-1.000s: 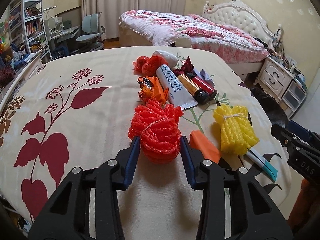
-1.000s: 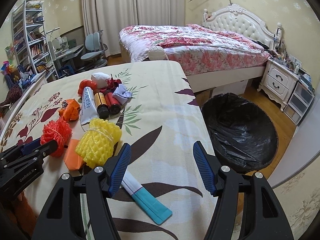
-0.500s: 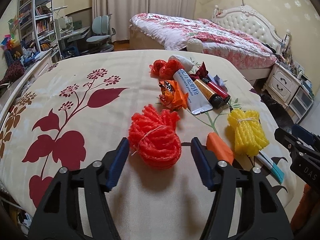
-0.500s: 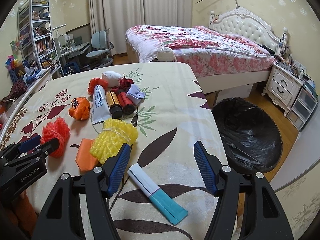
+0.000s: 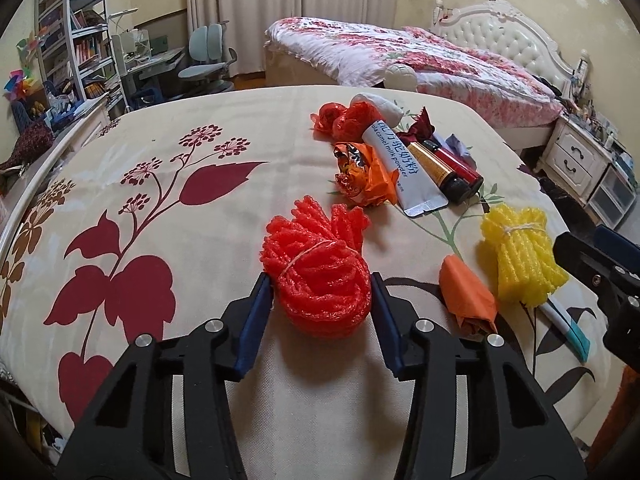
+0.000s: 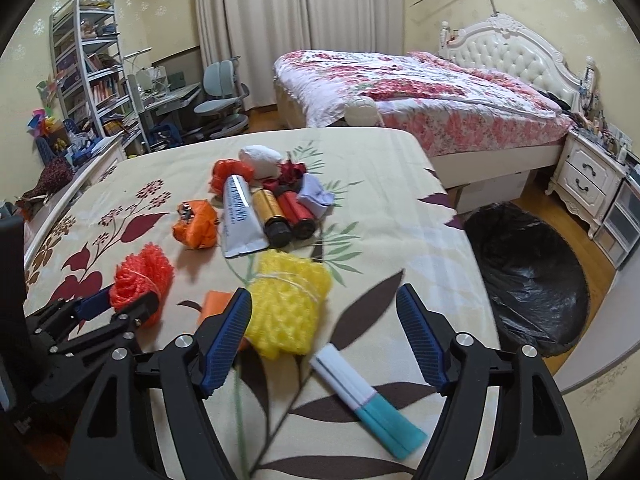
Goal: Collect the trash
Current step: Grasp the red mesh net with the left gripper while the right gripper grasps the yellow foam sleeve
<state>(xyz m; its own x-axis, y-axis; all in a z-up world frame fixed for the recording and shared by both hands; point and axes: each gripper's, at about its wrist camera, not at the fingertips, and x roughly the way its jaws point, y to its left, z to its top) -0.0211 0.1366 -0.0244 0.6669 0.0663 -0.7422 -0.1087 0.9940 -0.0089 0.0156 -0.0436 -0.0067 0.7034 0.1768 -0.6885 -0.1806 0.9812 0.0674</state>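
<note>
A red foam net bundle (image 5: 318, 274) lies on the floral bedspread (image 5: 160, 216). My left gripper (image 5: 322, 296) has closed on its near end, both pads touching its sides; the bundle also shows in the right wrist view (image 6: 142, 280). A yellow foam net bundle (image 6: 290, 300) lies just ahead of my right gripper (image 6: 324, 320), which is open and empty above the bedspread. A white and teal packet (image 6: 366, 394) lies between its fingers. An orange wrapper (image 5: 468, 296) lies between the two bundles.
Farther back lie an orange snack bag (image 5: 366, 180), a white tube (image 5: 404, 168), two small bottles (image 5: 448, 168), red netting (image 5: 344, 118) and a white wad (image 6: 260, 160). A black-lined trash bin (image 6: 528, 276) stands on the floor right of the bed edge.
My left gripper opened and drew back half a second ago, then closed again on the red bundle. My right gripper moved forward toward the yellow bundle, staying open.
</note>
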